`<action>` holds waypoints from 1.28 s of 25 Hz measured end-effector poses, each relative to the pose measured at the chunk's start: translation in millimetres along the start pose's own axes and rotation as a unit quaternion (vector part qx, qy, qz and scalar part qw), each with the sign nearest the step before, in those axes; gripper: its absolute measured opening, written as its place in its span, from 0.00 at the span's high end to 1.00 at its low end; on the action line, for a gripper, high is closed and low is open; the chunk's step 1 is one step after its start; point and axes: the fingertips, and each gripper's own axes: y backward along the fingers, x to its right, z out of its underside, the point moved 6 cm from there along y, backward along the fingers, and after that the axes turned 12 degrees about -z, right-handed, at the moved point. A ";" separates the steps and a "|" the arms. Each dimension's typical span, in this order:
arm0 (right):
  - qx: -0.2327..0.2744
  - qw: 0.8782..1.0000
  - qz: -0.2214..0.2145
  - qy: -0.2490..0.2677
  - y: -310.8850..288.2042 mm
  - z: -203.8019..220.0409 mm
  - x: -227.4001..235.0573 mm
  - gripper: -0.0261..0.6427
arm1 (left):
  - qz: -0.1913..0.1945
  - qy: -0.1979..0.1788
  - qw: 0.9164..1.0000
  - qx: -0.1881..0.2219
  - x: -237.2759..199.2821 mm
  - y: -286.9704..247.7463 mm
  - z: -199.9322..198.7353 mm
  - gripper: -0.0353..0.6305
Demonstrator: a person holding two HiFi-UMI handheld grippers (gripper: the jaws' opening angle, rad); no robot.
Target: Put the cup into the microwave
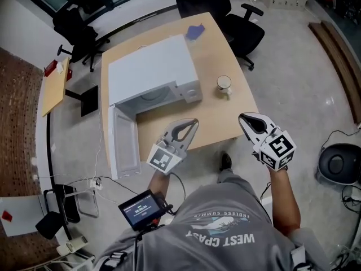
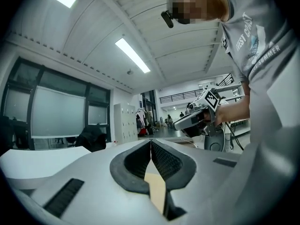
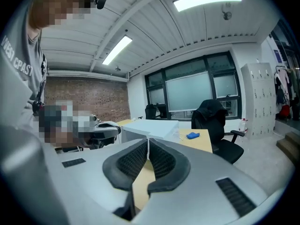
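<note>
Cup (image 1: 224, 85) stands upright on the wooden worktop (image 1: 217, 49), just beside the right front corner of the white microwave (image 1: 151, 72) and apart from it; it looks like a pale ceramic mug, so I judge it stiff, fairly light, smooth enough to slip under hard pads, and liable to chip if knocked against the oven's frame; its handle seems to point toward the near edge, though it is too small to be sure, and whether anything is in it I cannot tell, so it should be kept level. A hold across the wall just below the rim looks safest, since the handle is a thin target.

Left tongs (image 1: 194, 122) hover over the near edge of the worktop with jaws pressed together on nothing; right tongs (image 1: 243, 117) hang just off that edge, below the cup, likewise closed and empty, so they must open before any grasp.

Microwave door (image 1: 124, 143) stands swung open at the left, jutting past the worktop edge; the cavity is exposed, but the control panel (image 1: 192, 90) lies between cup and opening, so the cup must pass round the front. A blue object (image 1: 195, 32) and a black office chair (image 1: 234, 16) sit well apart, out of the way.
</note>
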 end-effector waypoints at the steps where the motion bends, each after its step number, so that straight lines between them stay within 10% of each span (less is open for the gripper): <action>1: -0.004 1.000 -0.002 -0.004 -5.2 2.7 12.7 0.93 | -0.002 0.003 1.000 -0.004 -3.5 -8.8 4.0 0.91; 16: -0.102 0.993 -0.006 -0.064 -88.4 109.2 194.4 0.93 | -0.037 0.048 0.995 -0.083 -37.0 -113.2 86.7 0.91; 32: -0.201 0.974 -0.006 -0.102 -165.7 224.7 267.8 0.78 | -0.050 0.076 0.987 -0.135 -51.0 -135.8 142.3 0.91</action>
